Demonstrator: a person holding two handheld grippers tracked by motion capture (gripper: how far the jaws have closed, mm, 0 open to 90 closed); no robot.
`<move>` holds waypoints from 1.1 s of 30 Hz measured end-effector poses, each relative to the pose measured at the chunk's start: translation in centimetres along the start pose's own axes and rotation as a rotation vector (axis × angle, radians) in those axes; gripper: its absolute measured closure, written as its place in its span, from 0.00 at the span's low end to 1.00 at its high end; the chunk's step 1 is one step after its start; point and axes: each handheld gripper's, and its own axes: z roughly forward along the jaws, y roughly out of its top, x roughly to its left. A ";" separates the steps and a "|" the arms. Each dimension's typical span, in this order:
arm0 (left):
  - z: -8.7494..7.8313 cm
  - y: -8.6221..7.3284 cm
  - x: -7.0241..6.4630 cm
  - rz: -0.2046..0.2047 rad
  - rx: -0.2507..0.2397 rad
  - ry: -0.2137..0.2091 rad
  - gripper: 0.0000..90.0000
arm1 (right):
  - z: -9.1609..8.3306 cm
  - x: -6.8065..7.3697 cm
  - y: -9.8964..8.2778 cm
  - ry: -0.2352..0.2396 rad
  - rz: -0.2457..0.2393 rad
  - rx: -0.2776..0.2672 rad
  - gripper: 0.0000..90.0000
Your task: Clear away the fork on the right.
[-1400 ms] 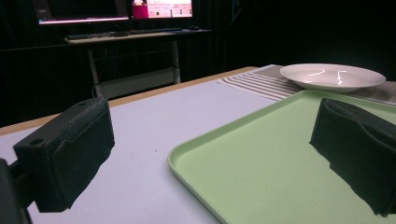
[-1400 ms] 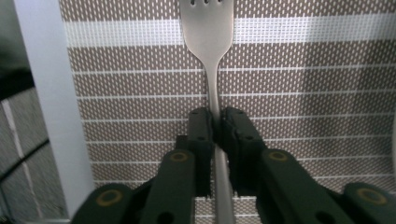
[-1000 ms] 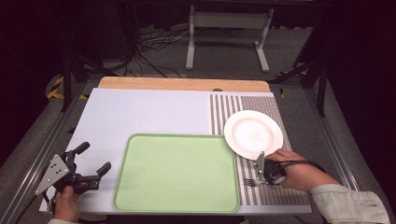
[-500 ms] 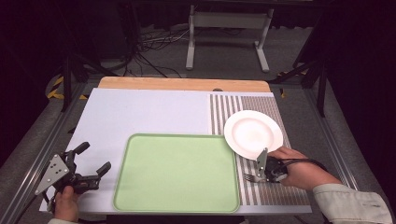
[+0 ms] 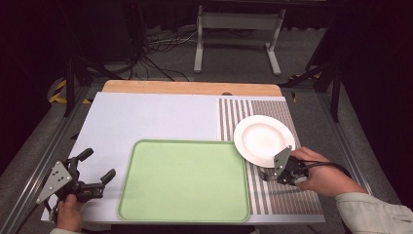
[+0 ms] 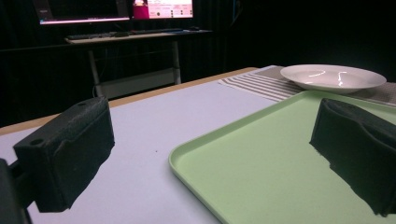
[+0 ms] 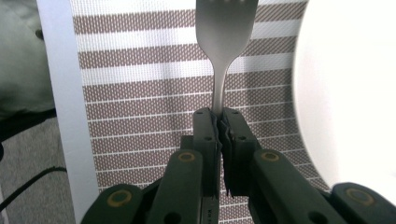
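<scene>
The worktop (image 5: 146,117) carries a green tray (image 5: 185,180) along its near edge, with a striped placemat (image 5: 287,200) covering its right side and a white plate (image 5: 263,140) resting on that mat just beyond the tray's far right corner. The left gripper (image 5: 95,168) sits at the worktop's near left corner with its jaws spread wide and nothing between them. The right gripper (image 7: 219,123), near the plate's front rim, is clamped tight on the handle of a fork (image 7: 225,32), held over the mat at the near right.
</scene>
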 end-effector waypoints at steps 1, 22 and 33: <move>0.0 0.0 0.0 0.000 0.000 0.000 0.00 | -0.4 0.0 0.0 -0.003 0.001 -0.025 0.96; 0.0 0.0 0.0 -0.002 -0.006 0.002 0.00 | -3.5 0.1 0.4 -0.100 0.099 -0.313 0.96; -0.1 0.1 0.0 0.002 -0.005 0.001 0.00 | -4.7 0.3 1.3 -0.143 0.172 -0.443 0.96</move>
